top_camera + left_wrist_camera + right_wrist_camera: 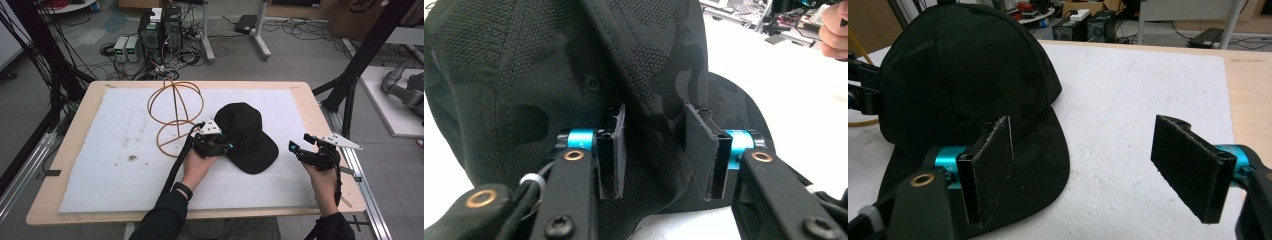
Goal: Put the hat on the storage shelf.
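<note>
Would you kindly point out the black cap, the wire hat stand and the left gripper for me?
black cap [242,122], high view, top of the crown.
wire hat stand [176,102], high view, central upright rod.
left gripper [655,150], left gripper view, midway between its fingertips.

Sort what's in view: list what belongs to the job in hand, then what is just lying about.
In the job:
- black cap
- left gripper, fingers either side of a fold of the cap's crown
- right gripper, open, beside the cap's brim

Lying about:
- wire hat stand
- white foam mat
- computers on the floor
</note>
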Tool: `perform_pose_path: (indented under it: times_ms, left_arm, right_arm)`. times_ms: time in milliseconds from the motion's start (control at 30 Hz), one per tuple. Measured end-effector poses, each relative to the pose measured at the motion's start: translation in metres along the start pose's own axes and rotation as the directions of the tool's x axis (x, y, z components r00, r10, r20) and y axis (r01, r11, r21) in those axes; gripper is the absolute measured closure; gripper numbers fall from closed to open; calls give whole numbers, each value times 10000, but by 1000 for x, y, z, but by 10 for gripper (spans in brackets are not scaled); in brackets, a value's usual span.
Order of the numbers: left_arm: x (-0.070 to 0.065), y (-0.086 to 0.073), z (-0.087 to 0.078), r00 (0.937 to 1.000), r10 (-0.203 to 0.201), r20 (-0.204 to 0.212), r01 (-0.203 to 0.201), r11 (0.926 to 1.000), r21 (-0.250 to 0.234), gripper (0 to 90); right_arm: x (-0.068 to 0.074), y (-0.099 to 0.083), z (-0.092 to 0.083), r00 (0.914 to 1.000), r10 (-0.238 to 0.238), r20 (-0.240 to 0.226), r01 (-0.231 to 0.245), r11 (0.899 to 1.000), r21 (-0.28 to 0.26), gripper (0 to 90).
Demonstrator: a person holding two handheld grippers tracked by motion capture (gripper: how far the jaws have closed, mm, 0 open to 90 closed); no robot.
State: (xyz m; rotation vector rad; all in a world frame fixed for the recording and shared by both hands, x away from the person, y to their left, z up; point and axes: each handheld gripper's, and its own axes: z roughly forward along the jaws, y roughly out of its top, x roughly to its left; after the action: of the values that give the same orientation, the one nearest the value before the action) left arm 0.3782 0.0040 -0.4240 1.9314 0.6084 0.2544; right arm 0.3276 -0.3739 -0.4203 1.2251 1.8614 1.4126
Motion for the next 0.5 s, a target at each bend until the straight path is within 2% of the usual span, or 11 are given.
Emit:
perform_pose_path:
  times_ms: [33, 67, 200, 233, 300, 400, 500]
  left_arm:
    - [0, 0, 0, 10000, -18, 4, 18, 10000, 27, 629]
    - [0, 0, 1, 10000, -7, 56, 7, 10000, 56, 701]
    - [0, 0, -1, 10000, 9, 4, -9, 10000, 79, 754]
    - [1, 0, -1, 9999, -99, 109, 99, 9999, 68, 795]
    - [1, 0, -2, 9999, -94, 118, 94, 9999, 55, 819]
    - [0, 1, -5, 9988, -191, 454, 200, 9996, -213, 861]
    - [-5, 4, -9, 9968, 243, 763, -215, 9990, -380, 869]
  right_arm:
    - [0, 0, 0, 10000, 10, -7, -10, 10000, 17, 243]
    - [1, 0, 1, 10000, 3, -21, -3, 10000, -8, 243]
    - [0, 0, 1, 10000, -11, -23, 11, 10000, -5, 243]
    - [1, 0, 1, 10000, 6, -20, -6, 10000, -7, 243]
    - [0, 0, 0, 10000, 15, -9, -15, 10000, 8, 243]
    - [0, 0, 0, 10000, 35, -21, -35, 10000, 0, 243]
    - [0, 0, 0, 10000, 7, -3, -7, 10000, -14, 243]
